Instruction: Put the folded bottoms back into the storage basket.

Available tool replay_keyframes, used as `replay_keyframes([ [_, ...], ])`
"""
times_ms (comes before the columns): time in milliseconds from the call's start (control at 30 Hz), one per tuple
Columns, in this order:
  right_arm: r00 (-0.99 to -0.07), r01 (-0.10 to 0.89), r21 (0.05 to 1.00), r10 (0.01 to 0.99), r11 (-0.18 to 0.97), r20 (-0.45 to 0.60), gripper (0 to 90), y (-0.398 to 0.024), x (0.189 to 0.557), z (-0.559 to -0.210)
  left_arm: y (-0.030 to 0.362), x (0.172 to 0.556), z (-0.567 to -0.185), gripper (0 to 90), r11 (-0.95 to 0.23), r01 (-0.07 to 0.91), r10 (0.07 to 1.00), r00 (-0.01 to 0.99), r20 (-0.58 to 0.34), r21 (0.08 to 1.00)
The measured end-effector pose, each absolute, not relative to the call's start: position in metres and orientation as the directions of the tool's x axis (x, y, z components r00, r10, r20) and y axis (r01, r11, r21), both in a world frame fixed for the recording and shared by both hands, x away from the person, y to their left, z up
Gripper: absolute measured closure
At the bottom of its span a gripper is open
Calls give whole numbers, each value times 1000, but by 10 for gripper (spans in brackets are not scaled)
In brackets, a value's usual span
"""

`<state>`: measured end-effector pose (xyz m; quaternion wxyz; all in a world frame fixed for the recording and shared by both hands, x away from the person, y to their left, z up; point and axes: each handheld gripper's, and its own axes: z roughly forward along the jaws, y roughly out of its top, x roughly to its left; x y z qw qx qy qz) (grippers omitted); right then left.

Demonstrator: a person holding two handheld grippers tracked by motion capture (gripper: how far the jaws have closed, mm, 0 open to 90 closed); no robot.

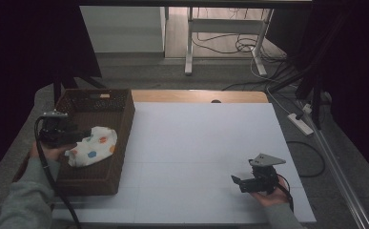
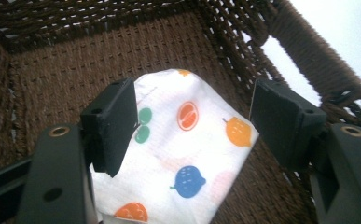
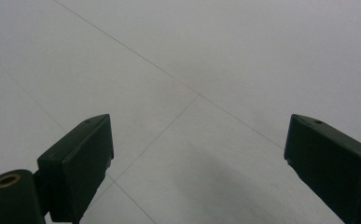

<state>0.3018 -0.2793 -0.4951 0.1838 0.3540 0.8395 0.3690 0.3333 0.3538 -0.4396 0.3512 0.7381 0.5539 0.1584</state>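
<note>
Two grippers, two different jobs. My left gripper (image 2: 192,121) hangs inside the brown basket (image 1: 120,143), jaws spread wide, with the fruit-print cloth (image 2: 183,154) lying between and just below them on the basket floor (it touches neither jaw that I can see, so I judge it released or about to be taken). My right gripper (image 3: 197,158) waits well apart over the bare white table (image 3: 215,56), jaws wide apart, holding nothing.
</note>
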Motion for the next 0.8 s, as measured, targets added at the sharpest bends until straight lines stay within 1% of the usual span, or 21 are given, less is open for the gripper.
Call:
replay_keyframes([
  [233, -682, 459, 750, 730, 477, -47, 81, -279, 302, -495, 349, 322, -432, 315, -139, 687, 915, 365, -173, 714],
  [800, -682, 457, 752, 730, 474, -45, 81, -280, 301, -495, 315, 295, -424, 308, -169, 635, 870, 455, -189, 754],
])
